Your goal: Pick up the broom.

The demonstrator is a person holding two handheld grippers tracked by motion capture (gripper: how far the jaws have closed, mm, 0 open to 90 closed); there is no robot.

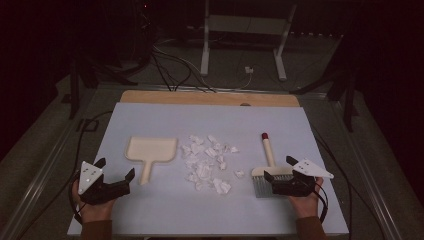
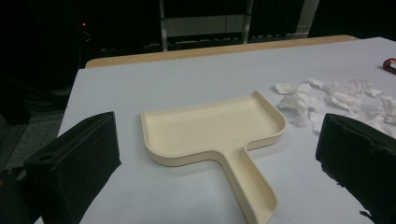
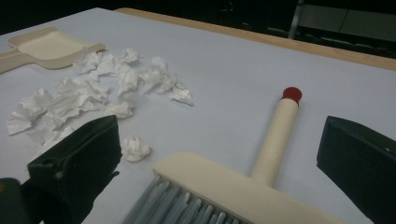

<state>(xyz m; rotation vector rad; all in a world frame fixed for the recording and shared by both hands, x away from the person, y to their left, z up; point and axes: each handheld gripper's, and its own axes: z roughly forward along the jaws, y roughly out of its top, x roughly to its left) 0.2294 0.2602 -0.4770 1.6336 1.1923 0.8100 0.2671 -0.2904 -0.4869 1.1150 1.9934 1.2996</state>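
A cream dustpan (image 1: 151, 149) lies flat left of centre on the white table (image 1: 225, 117), its handle pointing toward me. Right of it is a scatter of crumpled white paper scraps (image 1: 207, 162). Farther right lies a cream hand brush (image 1: 268, 160) with a red-tipped handle pointing away and grey bristles toward me. My left gripper (image 1: 116, 168) rests open just before the dustpan's handle. In the left gripper view the dustpan (image 2: 210, 126) lies ahead between the wide jaws. My right gripper (image 1: 278, 168) is open at the brush head. The brush (image 3: 275, 135) and scraps (image 3: 93, 88) lie ahead of its jaws.
The table's far edge is a bare wooden strip (image 1: 210, 97). Beyond it the dark floor carries cables (image 1: 170, 65) and the white legs of a stand (image 1: 242, 45). Black cables trail off the table's left side (image 1: 80, 135).
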